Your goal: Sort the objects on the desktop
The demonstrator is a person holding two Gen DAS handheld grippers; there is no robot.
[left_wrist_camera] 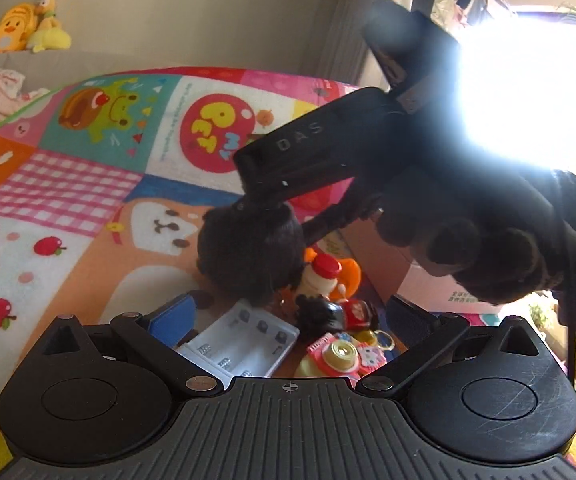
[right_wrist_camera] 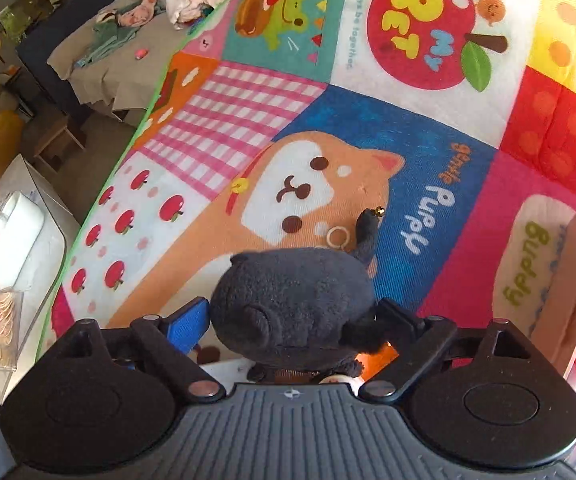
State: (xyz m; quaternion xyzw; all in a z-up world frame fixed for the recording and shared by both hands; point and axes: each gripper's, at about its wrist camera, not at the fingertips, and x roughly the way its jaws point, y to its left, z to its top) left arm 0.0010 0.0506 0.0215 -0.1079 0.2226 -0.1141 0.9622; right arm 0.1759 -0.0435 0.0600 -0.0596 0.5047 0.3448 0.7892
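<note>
My right gripper (right_wrist_camera: 292, 320) is shut on a dark grey plush toy (right_wrist_camera: 292, 304), which has a ring and small bell at its far end. In the left wrist view the same plush (left_wrist_camera: 250, 252) hangs under the right gripper body (left_wrist_camera: 328, 152), above a pile of small toys. My left gripper (left_wrist_camera: 288, 320) is open and empty over that pile: a white battery case (left_wrist_camera: 240, 344), a pink toy camera (left_wrist_camera: 338, 356), a red-capped bottle toy (left_wrist_camera: 320, 276) and a black-and-red figure (left_wrist_camera: 336, 314).
A colourful cartoon blanket (right_wrist_camera: 368, 120) covers the surface. A cardboard box (left_wrist_camera: 380, 256) stands at the right, behind the toy pile. Yellow plush toys (left_wrist_camera: 28, 28) sit on a far ledge. A side table with clutter (right_wrist_camera: 4, 240) is at the left.
</note>
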